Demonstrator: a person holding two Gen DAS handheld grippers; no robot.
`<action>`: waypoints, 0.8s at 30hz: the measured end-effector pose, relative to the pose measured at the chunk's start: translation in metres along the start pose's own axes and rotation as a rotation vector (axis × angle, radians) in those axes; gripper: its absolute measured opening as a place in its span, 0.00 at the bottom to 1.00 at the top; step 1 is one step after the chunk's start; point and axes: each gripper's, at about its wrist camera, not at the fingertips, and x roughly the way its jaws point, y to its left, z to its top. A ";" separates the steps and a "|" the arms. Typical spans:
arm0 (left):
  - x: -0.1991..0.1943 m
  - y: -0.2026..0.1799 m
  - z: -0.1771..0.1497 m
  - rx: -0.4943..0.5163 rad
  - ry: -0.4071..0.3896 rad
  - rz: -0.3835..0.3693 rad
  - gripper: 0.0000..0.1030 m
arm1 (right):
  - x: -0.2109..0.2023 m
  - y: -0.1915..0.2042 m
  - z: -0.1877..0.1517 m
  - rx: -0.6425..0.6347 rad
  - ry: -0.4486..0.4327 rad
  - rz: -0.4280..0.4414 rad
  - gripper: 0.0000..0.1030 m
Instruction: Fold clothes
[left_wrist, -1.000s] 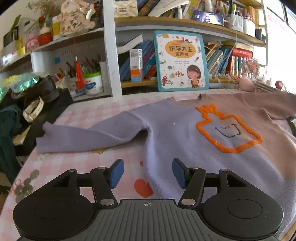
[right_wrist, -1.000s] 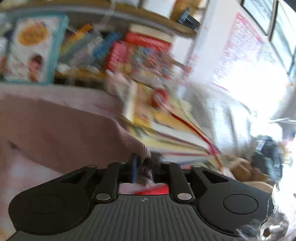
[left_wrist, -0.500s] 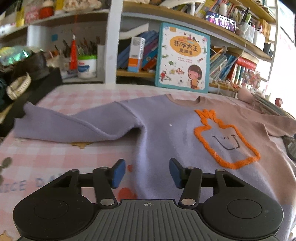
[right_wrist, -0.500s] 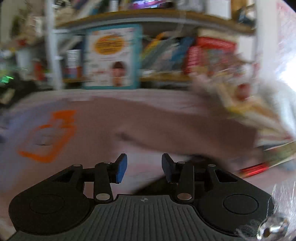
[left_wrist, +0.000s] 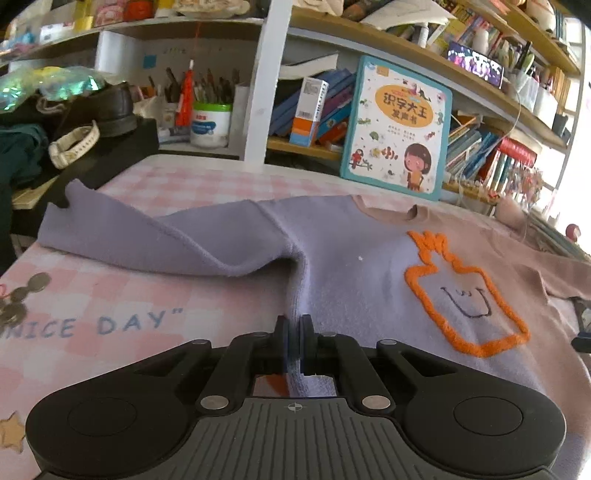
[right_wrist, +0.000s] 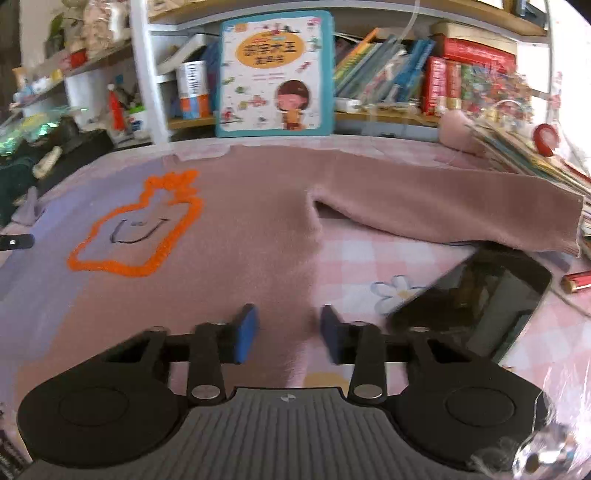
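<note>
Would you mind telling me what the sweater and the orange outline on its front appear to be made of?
The sweater looks like a soft, matte fine knit, perhaps wool or fleece: a fuzzy nap and limp folds where the left gripper pinches it. The orange outline seems to be raised, tufted yarn, thick and looped.

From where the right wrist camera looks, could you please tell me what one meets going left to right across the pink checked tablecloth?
Orange outlined face on the two-tone sweater → open right gripper over the sweater's edge → white flower print → black phone → small red tube.
</note>
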 end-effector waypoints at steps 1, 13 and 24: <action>-0.004 0.000 -0.001 0.001 0.001 0.013 0.05 | -0.001 0.004 -0.001 -0.001 0.000 0.012 0.22; 0.005 0.003 0.001 0.001 0.038 0.035 0.06 | 0.004 0.025 0.002 -0.052 -0.045 -0.039 0.10; 0.023 -0.005 0.006 0.028 0.027 0.000 0.06 | 0.012 0.016 0.000 -0.056 -0.057 -0.099 0.10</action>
